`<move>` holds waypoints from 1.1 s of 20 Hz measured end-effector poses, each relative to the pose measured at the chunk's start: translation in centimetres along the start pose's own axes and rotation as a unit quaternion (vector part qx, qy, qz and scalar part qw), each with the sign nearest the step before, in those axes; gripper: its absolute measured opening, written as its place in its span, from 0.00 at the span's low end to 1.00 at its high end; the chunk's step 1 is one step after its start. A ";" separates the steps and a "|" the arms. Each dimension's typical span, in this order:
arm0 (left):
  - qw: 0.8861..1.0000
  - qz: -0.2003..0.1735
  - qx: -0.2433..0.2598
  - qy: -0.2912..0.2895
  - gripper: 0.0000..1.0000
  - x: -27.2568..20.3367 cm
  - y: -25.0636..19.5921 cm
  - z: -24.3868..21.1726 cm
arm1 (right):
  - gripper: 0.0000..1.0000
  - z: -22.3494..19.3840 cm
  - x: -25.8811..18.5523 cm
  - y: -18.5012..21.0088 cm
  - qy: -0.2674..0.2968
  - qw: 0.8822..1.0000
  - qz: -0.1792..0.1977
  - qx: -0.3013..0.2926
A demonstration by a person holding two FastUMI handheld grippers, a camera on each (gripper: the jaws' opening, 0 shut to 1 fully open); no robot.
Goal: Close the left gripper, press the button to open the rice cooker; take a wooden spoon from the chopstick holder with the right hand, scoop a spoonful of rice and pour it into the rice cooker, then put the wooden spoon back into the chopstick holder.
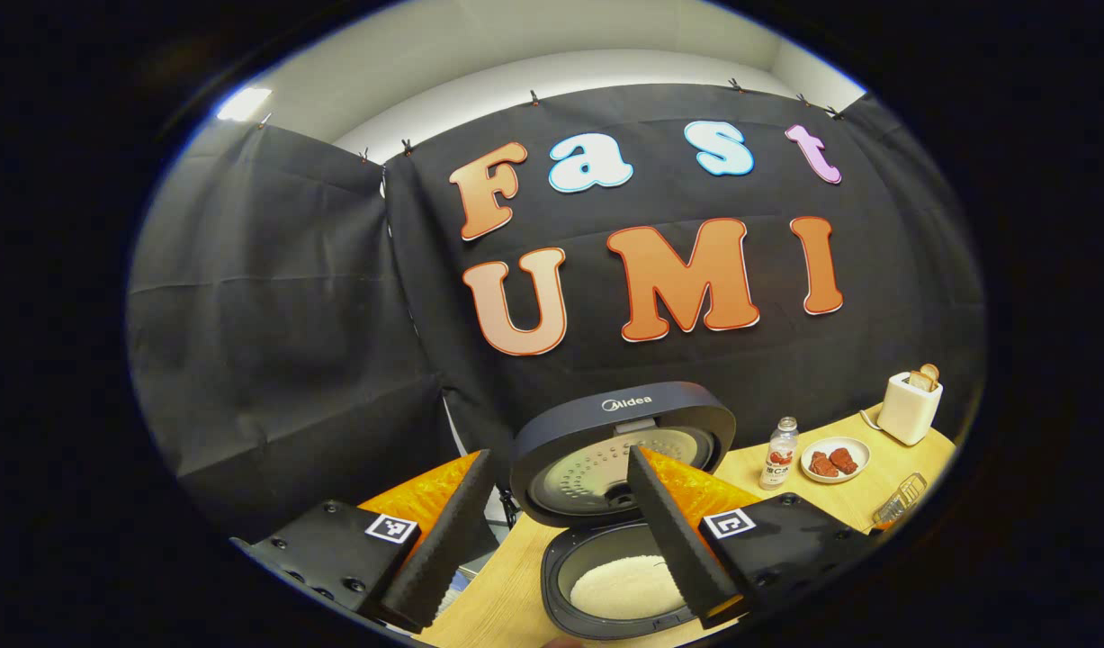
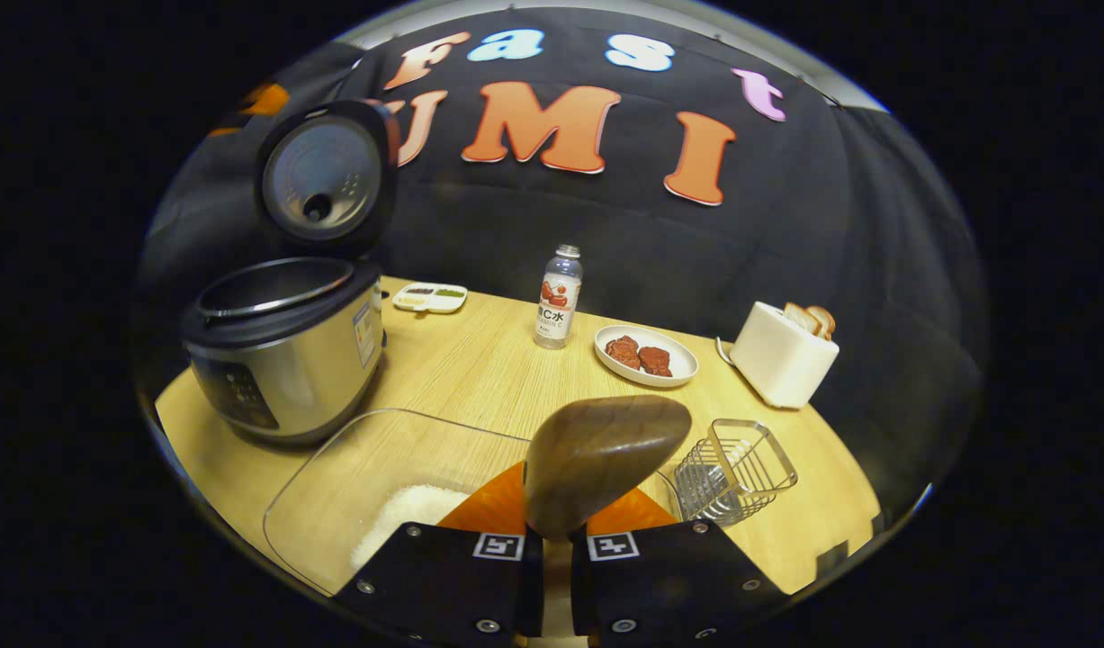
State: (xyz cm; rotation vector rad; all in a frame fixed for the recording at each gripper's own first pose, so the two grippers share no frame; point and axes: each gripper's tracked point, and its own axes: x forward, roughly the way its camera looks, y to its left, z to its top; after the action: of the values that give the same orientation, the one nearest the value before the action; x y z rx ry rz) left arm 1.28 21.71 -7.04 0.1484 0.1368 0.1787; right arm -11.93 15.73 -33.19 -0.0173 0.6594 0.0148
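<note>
Rice cooker [image 2: 282, 351] lid is up, so the button press is done; the cooker sits at the table's [image 2: 480, 369] left end, and the left gripper view looks down into its pot, where white rice [image 1: 625, 587] already lies on the bottom. Can't tell if that is this spoonful or was there anyway. Wooden spoon [image 2: 596, 459] is out of the wire chopstick holder [image 2: 736, 472], which stands empty near the front right edge of the table. Right gripper [image 2: 552, 549] is clamped narrow on the spoon's handle, both fingers pressing it, bowl sticking up forward; its back faces the camera, so whether it's loaded can't be told. Spoon bowl hangs over the clear rice container [image 2: 372, 486] at the front edge, just in front of the cooker, with a heap of rice [image 2: 408, 517] in it. Judged stage: either about to scoop or just done pouring, frames don't settle it. Left for sure: spoon back in the holder; maybe scoop and pour too. Left gripper [image 1: 552, 540] is spread wide, holding nothing, touching nothing, hovering above the open cooker with the pot seen between its fingers. Bystanders toward the back edge: water bottle [image 2: 559, 301], plate of reddish food [image 2: 646, 355], white toaster [image 2: 781, 355] with bread at the right end, small divided tray [image 2: 430, 297] behind the cooker.
</note>
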 end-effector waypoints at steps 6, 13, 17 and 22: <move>1.000 0.000 -0.006 0.013 1.00 0.4 1.0 -1.3 | 0.11 0.0 -0.8 4.3 0.006 0.988 0.088 0.126; 1.000 0.001 -0.005 0.012 1.00 0.5 1.7 -1.6 | 0.11 -1.0 -0.9 6.4 0.062 0.959 0.126 0.246; 1.000 -0.001 -0.007 0.015 1.00 0.6 1.8 -1.9 | 0.11 -1.6 -0.4 5.8 0.082 0.942 0.123 0.302; 1.000 -0.004 -0.015 0.016 1.00 0.7 1.5 -1.8 | 0.11 -1.9 -0.3 5.7 0.098 0.930 0.132 0.329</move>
State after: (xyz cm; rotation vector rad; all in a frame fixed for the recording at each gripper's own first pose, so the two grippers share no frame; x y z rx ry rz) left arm 1.46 23.53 -8.68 0.1152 0.1659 0.1755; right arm -13.44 21.35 -34.58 0.7273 0.8379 0.0509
